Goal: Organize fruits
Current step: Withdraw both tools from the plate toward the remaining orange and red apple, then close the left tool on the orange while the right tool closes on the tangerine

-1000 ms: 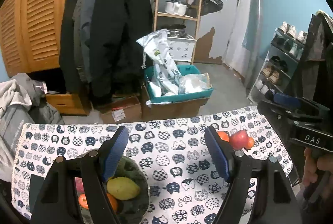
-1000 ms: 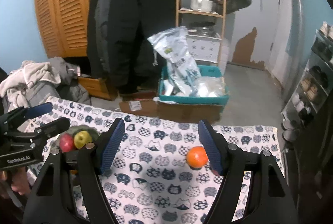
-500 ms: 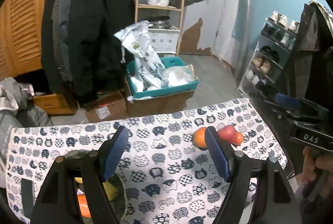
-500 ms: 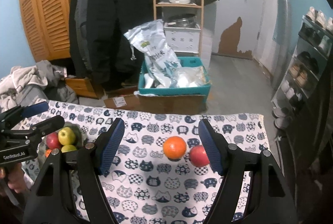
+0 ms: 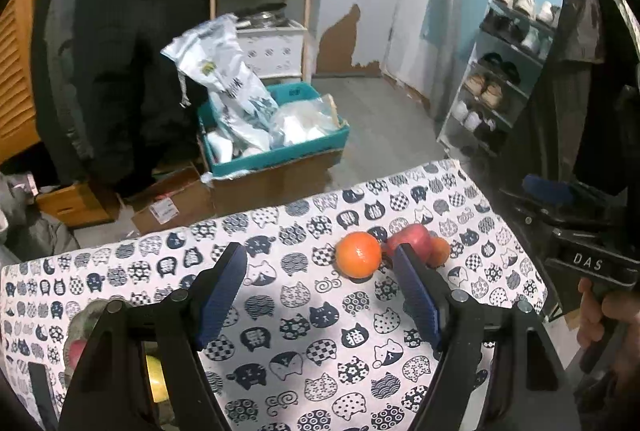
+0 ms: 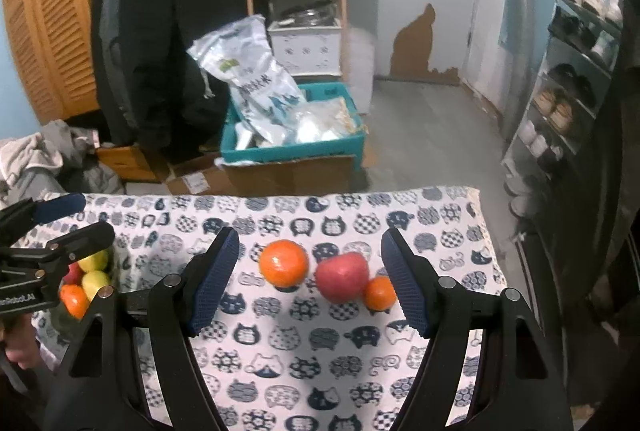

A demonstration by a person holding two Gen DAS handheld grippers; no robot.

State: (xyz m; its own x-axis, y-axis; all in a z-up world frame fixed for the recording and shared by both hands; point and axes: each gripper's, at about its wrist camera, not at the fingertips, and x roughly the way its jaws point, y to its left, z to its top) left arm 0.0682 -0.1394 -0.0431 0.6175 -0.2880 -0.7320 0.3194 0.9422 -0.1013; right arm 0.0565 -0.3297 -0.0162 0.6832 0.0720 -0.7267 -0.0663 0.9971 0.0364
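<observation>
Right tool (image 6: 310, 281) nearer orange (image 6: 284, 263), seemingly.

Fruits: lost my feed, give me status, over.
Both tongs open, empty: left, right. Orange, apple, small orange loose on cloth. Bowl part-filled. Nothing in the way.

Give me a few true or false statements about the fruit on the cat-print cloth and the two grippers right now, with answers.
1. The right gripper is open and holds nothing. True.
2. The red apple lies between the large orange and the small orange. True.
3. The left gripper is shut on the large orange. False: it is open, and the orange lies on the cloth.
4. The bowl holds only oranges. False: yellow-green fruit shows there too.
</observation>
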